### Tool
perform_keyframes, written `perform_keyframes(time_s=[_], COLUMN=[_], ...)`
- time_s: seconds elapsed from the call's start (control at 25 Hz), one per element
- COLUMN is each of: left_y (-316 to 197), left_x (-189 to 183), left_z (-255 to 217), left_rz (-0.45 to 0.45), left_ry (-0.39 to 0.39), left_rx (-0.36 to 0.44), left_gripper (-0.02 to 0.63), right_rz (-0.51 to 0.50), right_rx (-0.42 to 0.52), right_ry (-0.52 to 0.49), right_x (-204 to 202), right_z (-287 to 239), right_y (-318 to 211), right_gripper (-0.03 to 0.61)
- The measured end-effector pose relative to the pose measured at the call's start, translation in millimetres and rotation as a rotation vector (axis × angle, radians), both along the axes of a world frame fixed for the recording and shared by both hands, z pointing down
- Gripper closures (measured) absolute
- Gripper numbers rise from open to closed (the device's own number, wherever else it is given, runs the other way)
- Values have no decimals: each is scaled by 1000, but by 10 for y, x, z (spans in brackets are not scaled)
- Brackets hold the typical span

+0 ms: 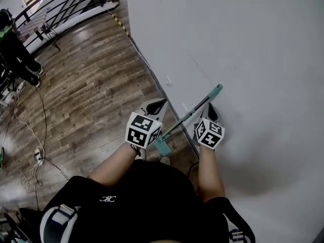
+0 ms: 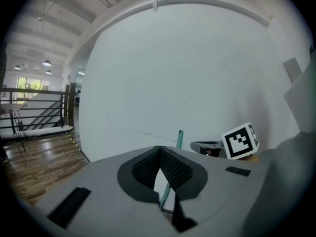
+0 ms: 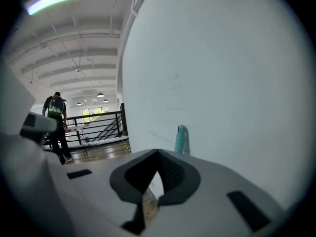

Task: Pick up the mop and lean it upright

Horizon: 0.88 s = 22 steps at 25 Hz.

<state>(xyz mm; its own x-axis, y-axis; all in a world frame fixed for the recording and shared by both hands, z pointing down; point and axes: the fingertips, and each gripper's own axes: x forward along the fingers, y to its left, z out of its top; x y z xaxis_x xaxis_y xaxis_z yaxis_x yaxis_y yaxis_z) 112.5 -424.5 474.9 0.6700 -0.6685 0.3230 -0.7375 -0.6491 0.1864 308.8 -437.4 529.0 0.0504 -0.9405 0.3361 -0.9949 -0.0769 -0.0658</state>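
Observation:
The mop has a thin pole with a teal grip. It leans against the white wall, its teal head on the floor by the wall's foot and its grip tip touching the wall. My left gripper hangs left of the pole, shut and empty. In the left gripper view the pole shows only through the gap under the closed pads. My right gripper is just right of the pole near the wall, shut with nothing in it. The teal tip stands beyond its jaws.
The white wall fills the right side. The wood floor runs left to a black railing, where a person in dark clothes stands. Cables and a power strip lie on the floor at left.

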Motion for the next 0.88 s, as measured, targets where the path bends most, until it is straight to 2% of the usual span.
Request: perform_keyframes(time_s=[0.12, 0.28, 0.4, 0.88], left_y=[14, 27, 55, 90], left_x=[165, 332, 450, 695], left_z=[-45, -79, -82, -84], left_rz=[43, 91, 124, 208], left_ry=[16, 21, 24, 23], left_rx=[8, 10, 12, 5], left_gripper=[615, 615, 615, 615], right_rz=[-23, -8, -2, 43], right_rx=[67, 144, 187, 175], right_ry=[16, 9, 42, 9], right_x=[-120, -143, -176, -128], right_z=[-375, -814, -1001, -956], right_y=[199, 445, 668, 873], right_gripper=[565, 565, 565, 565])
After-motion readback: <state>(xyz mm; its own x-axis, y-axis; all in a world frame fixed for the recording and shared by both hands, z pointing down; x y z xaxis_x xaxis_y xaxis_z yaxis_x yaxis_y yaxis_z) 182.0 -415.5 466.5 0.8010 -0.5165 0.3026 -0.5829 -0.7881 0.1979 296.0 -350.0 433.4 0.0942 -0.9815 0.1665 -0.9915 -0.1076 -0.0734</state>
